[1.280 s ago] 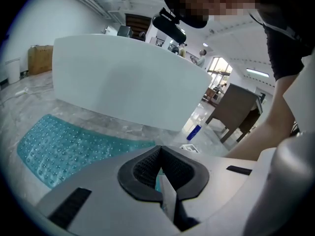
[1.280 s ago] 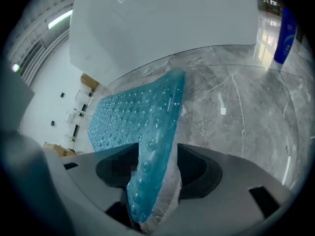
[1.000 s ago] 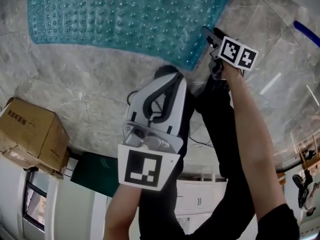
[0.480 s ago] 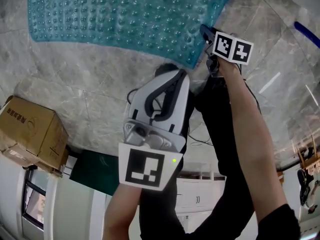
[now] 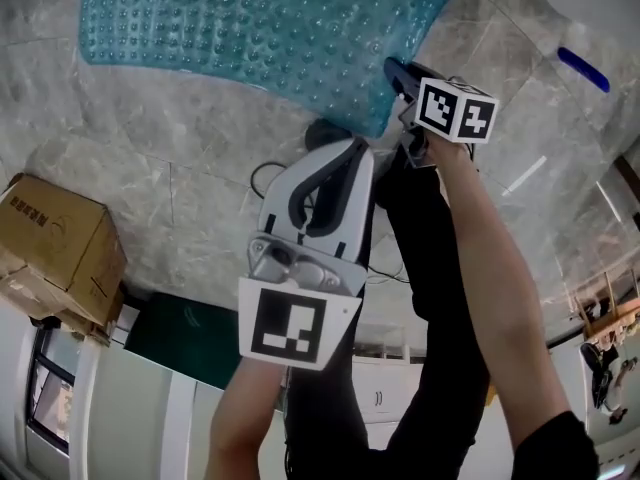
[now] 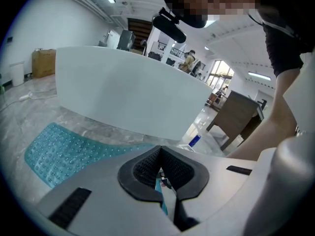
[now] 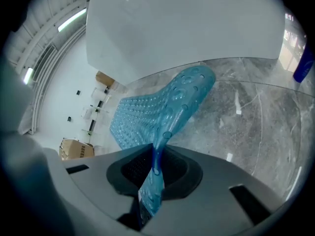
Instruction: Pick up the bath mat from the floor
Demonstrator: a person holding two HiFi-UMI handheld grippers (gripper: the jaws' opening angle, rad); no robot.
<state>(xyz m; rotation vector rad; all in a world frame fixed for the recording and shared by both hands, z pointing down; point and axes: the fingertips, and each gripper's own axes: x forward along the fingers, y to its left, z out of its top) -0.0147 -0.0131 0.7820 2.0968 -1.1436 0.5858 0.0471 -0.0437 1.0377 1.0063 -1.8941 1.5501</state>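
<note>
Bath mat point(image 5: 260, 28) edge pinched between jaws of left gripper point(image 6: 160, 175) and right gripper point(image 7: 153, 168), the latter's just closed; raise the 2 evenly.

Left gripper point(image 6: 160, 173): pale grey shell, black ribbed pads point(image 6: 144, 168), black-and-white square-marker cube point(image 5: 288, 328). Right gripper point(image 7: 153, 168): grey shell, matching marker cube point(image 5: 455, 108). Person: black short sleeve point(image 5: 555, 448), black trousers point(image 5: 430, 268).

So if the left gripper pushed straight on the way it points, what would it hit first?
The left gripper seems to pinch the translucent teal studded bath mat, so that comes first; beyond it, probably the grey marble floor.
</note>
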